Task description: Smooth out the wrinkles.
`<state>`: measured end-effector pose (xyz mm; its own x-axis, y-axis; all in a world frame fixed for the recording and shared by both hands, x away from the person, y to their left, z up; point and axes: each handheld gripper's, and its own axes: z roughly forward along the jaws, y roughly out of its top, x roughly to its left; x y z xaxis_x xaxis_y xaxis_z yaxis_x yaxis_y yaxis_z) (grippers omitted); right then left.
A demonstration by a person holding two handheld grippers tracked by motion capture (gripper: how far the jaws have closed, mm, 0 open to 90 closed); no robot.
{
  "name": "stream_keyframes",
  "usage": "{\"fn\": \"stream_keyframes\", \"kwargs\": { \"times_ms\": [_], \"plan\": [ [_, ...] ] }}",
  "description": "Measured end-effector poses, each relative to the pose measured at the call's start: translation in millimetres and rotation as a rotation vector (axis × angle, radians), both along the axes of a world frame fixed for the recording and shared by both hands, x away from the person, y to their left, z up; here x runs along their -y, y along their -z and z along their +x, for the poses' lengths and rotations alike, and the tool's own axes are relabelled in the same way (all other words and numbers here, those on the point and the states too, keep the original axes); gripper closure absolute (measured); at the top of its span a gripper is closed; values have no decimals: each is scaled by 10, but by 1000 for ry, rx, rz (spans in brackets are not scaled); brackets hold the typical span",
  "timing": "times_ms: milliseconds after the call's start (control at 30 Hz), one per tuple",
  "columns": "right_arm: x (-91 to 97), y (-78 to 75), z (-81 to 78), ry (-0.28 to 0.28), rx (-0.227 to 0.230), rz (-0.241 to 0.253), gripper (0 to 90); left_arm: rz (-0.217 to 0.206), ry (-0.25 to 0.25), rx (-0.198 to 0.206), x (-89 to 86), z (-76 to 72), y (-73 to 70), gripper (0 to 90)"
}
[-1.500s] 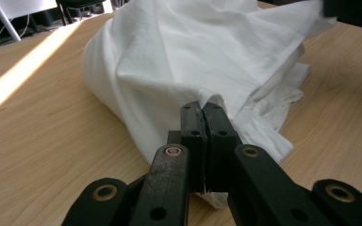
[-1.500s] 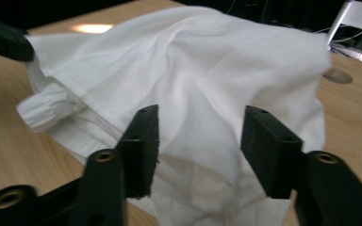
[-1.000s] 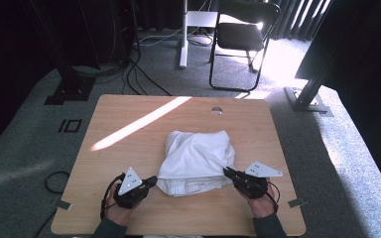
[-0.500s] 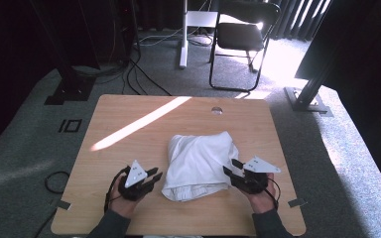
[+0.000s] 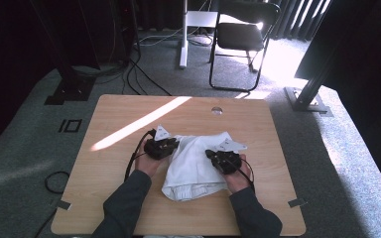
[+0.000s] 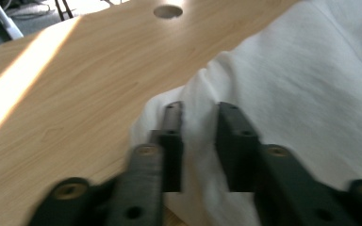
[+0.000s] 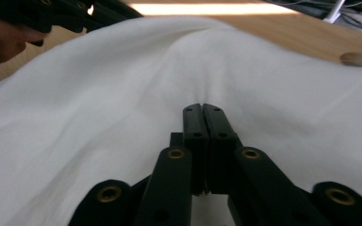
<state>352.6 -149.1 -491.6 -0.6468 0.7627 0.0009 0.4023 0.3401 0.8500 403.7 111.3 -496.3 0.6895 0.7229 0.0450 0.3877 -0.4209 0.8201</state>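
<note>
Left hand-held gripper pinches a fold of white cloth, jaws just closing; right hand-held gripper clamps fully shut on the cloth atop the table.

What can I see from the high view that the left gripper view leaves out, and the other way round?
High view: a chair, floor cables, the person's sleeves. Left gripper view: the left gripper close up, its fingers having just been closing, with a fold of the white cloth between them. Both: that cloth, the wooden table and its round hole.
</note>
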Motion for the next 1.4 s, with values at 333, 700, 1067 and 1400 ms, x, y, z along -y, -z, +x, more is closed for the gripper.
{"fn": "stream_keyframes", "kwargs": {
  "times_ms": [333, 700, 1067, 1400],
  "plan": [
    [614, -338, -419, 81, 150, 109, 897, 13, -61, 8, -76, -25, -31, 900],
    [1050, -10, -612, 205, 55, 88, 631, -23, -33, 31, -161, -242, -69, 803],
    [1089, 55, -519, 208, 50, 148, 660, -6, 142, 38, 376, -515, -71, 692],
    [951, -20, 288, 194, -40, 154, 693, 81, 194, -29, 595, -505, 181, 706]
  ]
}}
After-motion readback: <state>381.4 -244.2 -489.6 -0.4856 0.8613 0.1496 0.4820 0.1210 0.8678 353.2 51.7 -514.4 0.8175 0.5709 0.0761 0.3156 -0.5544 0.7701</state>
